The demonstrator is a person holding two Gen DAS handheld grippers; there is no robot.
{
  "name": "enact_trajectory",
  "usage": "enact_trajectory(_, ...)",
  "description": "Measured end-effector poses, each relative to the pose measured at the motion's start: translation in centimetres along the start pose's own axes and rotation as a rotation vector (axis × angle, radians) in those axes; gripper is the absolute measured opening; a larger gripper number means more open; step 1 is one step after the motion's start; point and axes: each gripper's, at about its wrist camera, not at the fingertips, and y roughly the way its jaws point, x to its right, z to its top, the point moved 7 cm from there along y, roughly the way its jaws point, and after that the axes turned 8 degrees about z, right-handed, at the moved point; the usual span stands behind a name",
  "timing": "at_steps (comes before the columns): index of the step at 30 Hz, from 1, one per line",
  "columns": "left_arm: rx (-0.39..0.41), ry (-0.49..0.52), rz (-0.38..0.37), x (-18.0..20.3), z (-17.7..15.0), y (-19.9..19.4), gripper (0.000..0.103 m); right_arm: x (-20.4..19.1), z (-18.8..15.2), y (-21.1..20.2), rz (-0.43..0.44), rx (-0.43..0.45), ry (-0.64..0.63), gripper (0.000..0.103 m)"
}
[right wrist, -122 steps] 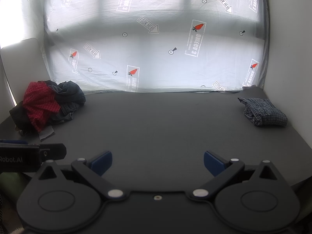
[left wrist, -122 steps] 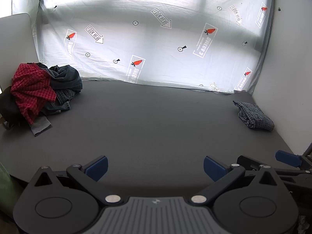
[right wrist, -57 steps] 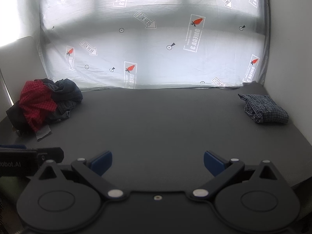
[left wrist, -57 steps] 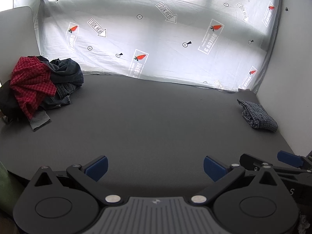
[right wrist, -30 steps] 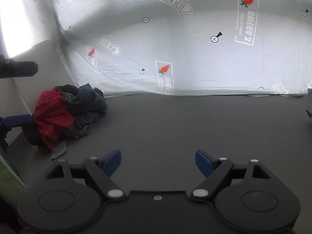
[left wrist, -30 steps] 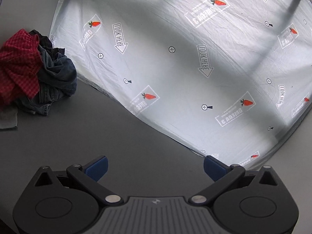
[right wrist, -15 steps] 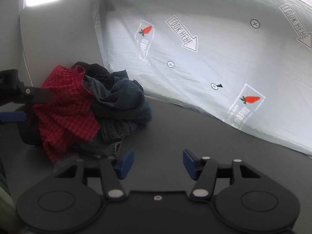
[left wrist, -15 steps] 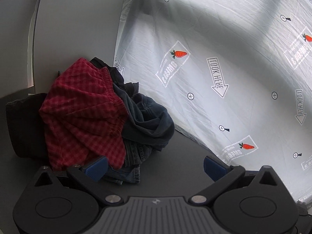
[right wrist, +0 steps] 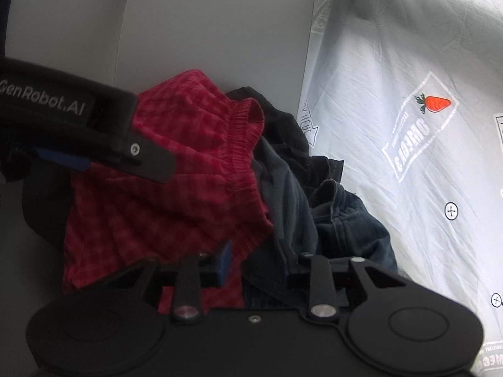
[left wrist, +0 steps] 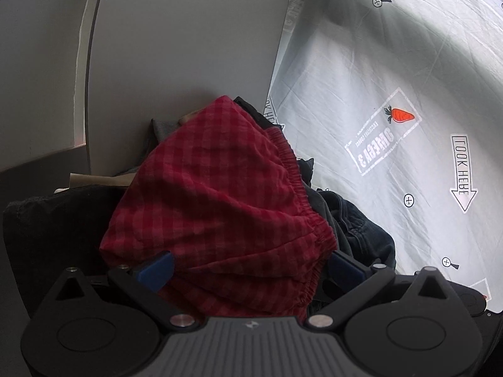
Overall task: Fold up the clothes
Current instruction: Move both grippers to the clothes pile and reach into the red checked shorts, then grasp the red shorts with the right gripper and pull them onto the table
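Red checked shorts (left wrist: 213, 207) with an elastic waistband lie on top of a heap of dark clothes. My left gripper (left wrist: 248, 267) is open with the red cloth between its blue pads (left wrist: 155, 268). In the right wrist view the red shorts (right wrist: 176, 201) lie left of dark jeans (right wrist: 339, 220). My right gripper (right wrist: 254, 264) is half closed around the waistband edge and dark cloth, not clamped. The left gripper's finger (right wrist: 78, 128) shows above the shorts in that view.
A black garment (left wrist: 50, 226) lies at the left of the heap. A white panel (left wrist: 182, 50) stands behind it. A white sheet (left wrist: 408, 125) with carrot logos and arrows hangs at the right. Grey table surface (right wrist: 19, 267) shows at lower left.
Both grippers have moved left across the table and down onto the clothes heap. The right gripper's jaws have narrowed. The left gripper's jaws now straddle the red shorts.
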Motion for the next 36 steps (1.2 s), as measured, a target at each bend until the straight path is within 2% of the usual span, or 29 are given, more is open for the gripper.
enact_trajectory(1, -0.001, -0.001, 0.008, -0.2, 0.1, 0.5, 0.103, -0.1, 0.4, 0.7, -0.006, 0.008, -0.027, 0.044)
enact_trajectory(3, 0.003, -0.001, 0.019, -0.5, 0.4, 1.0, 0.103, -0.5, 1.1, 2.0, 0.003, 0.021, -0.114, 0.048)
enact_trajectory(5, 0.006, -0.006, 0.021, -0.6, 0.7, 1.1, 0.103, -1.3, 1.2, 2.5, 0.012, 0.022, -0.212, 0.035)
enact_trajectory(6, 0.007, -0.009, 0.022, -0.6, 0.8, 1.2, 0.103, -1.8, 1.0, 2.6, 0.012, 0.02, -0.273, 0.016)
enact_trajectory(9, 0.021, 0.001, 0.023, 0.0, 1.1, 0.4, 0.103, -3.1, 0.2, 0.5, -0.097, 0.07, -0.429, 0.013)
enact_trajectory(13, 0.048, 0.044, -0.005, 2.0, 1.1, -1.8, 0.103, -3.0, -1.1, -4.6, -0.228, 0.089, -0.501, 0.012)
enact_trajectory(16, 0.055, 0.081, -0.055, 4.4, 0.5, -4.1, 0.103, -0.7, -2.5, -10.3, -0.379, 0.089, -0.503, 0.01)
enact_trajectory(21, 0.067, 0.148, -0.159, 9.6, -1.8, -9.2, 0.103, 6.7, -4.4, -21.7, -0.717, 0.051, -0.444, 0.009)
enact_trajectory(24, 0.071, 0.181, -0.249, 13.8, -4.1, -13.4, 0.103, 11.6, -5.5, -32.0, -0.917, 0.07, -0.303, 0.009)
enact_trajectory(27, 0.079, 0.233, -0.346, 18.2, -7.4, -17.7, 0.103, 13.8, -6.9, -42.4, -1.042, 0.131, -0.19, 0.009)
enact_trajectory(30, 0.06, 0.286, -0.414, 21.9, -11.5, -21.5, 0.103, 13.3, -8.8, -49.4, -1.087, 0.171, -0.153, 0.009)
enact_trajectory(32, 0.034, 0.313, -0.451, 23.8, -14.2, -23.5, 0.103, 12.3, -10.6, -51.3, -1.063, 0.159, -0.123, 0.009)
enact_trajectory(34, -0.026, 0.31, -0.472, 24.5, -16.4, -23.8, 0.103, 10.5, -12.8, -51.2, -0.992, 0.127, -0.067, 0.009)
enact_trajectory(36, -0.087, 0.307, -0.493, 25.1, -18.6, -24.1, 0.103, 8.4, -15.8, -49.1, -0.876, 0.055, 0.007, 0.009)
